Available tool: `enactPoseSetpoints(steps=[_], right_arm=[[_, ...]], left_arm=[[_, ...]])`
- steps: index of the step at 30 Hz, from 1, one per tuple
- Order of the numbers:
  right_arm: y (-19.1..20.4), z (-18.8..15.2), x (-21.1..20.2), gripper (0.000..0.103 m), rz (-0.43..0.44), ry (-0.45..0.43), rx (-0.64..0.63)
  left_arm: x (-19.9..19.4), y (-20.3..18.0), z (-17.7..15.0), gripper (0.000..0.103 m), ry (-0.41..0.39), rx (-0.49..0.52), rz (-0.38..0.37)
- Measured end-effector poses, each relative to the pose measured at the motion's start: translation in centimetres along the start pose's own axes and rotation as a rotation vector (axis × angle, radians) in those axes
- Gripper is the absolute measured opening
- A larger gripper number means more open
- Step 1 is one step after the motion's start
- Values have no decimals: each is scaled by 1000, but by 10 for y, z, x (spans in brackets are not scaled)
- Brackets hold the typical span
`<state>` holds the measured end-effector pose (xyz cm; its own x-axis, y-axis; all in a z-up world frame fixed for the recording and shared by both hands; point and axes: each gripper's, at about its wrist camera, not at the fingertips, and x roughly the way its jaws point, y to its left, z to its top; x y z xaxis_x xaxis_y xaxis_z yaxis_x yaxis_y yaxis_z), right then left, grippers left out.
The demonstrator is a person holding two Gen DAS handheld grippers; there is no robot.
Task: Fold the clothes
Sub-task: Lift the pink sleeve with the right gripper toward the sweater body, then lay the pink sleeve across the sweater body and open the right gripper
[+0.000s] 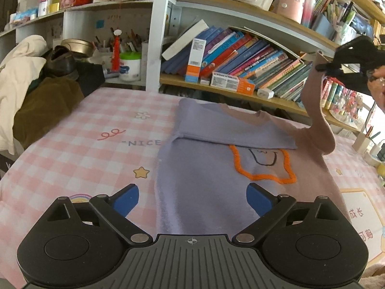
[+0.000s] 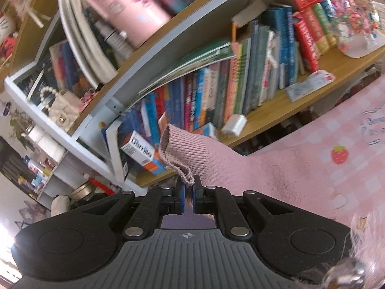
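Clamped on the ribbed cuff point(image 2: 176, 149) of a pink sweater's sleeve point(image 1: 317, 110), the right gripper point(image 2: 188, 198) is held raised in front of the bookshelf point(image 2: 276, 110), its blue pads point(image 2: 182, 198) drawn narrow with the knit pinched between them. Spread wide and holding nothing, the left gripper point(image 1: 192, 198) is hung over the near part of the sweater point(image 1: 204, 180), which is laid flat across the middle of the pink checked bedsheet point(image 1: 84, 149), one sleeve folded across the chest above an orange embroidered outline point(image 1: 264, 168) and the other drawn up toward the sheet's far right corner.
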<state>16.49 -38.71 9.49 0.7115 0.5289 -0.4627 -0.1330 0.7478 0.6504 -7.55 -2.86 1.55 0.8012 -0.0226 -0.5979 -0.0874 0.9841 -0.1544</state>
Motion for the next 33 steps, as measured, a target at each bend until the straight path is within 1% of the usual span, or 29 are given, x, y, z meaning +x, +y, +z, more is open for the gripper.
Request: enactPoseSetpoints(steps=[9,16,19,25,27,29,30,31,33], right_arm=[[-2,-3,0,6,0,7,-6],[-3,-5,-1,6,0,12,-11],[-3,-5,-1,6,0,15,-13],[-4,-7,-1,7,0,19,-18],[-5,-8,-1,11,0,21,-19],[-5,-8,-2,25,0,22,-20],[-5,-9,-2,44,0,23,-21],[-6,-9,-2,49,0,24,-22],[-6,-10,-2,49,0,25,-23]], left_arm=[[1,21,2,98,0,-8,-8],[1,27,1,98,16,12,-11],[-1,29,0,98,22,22,-1],[-3,40,-2,98,39,1,38],[-4,43,-2,98,41,-7,47],[-4,45,-3,98,42,-10,53],[-4,45,-3,98,41,-11,54],[-4,45,-2,98,40,-13,55],[-4,46,-2,98,35,-17,54]])
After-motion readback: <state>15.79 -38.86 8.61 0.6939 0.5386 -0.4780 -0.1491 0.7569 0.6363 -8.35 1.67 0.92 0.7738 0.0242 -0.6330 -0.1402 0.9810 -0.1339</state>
